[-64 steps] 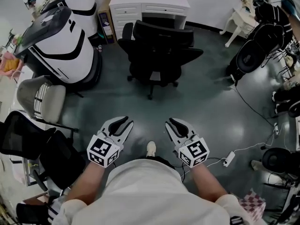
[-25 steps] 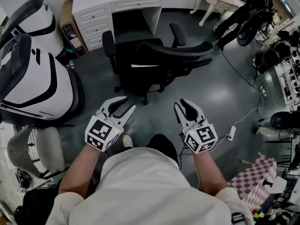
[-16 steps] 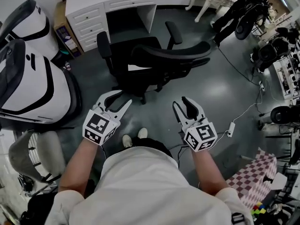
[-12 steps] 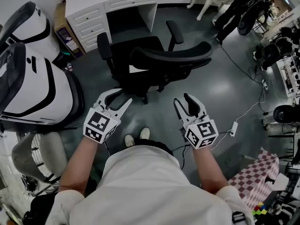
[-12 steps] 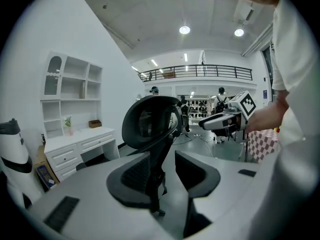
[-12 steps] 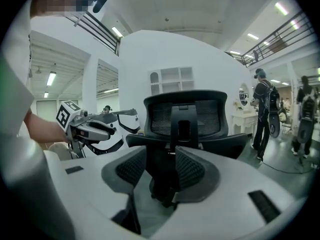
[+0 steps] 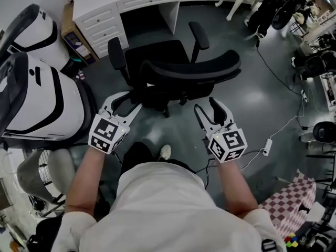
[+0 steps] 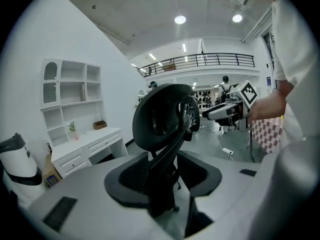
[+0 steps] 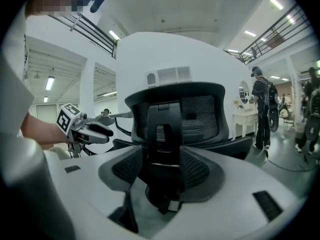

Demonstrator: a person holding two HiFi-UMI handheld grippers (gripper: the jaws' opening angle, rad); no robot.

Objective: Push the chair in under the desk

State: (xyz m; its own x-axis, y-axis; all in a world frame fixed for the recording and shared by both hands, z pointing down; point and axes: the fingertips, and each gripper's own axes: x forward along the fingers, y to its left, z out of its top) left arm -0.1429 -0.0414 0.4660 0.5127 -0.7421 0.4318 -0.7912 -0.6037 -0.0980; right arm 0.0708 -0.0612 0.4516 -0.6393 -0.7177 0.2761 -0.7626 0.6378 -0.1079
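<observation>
Having advanced on the chair (image 7: pixel 157 56), my left gripper (image 7: pixel 122 103) and right gripper (image 7: pixel 207 109), jaws just spread and empty, should meet its backrest (image 7: pixel 191 70) evenly (desk (image 7: pixel 126 1) far ahead) and push straight.

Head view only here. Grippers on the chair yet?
Observer: No. In the left gripper view the left gripper has just been opening. Its jaws stand apart with nothing held, and the chair shows edge-on beyond them, with no pad on it.
Operator: Right one?
Observer: The right gripper has also just been opening. Its view faces the backrest's spine squarely. The open jaws frame it but do not touch it.
Operator: What's above the desk?
Observer: The left gripper view shows a white shelf unit rising above the desk.
</observation>
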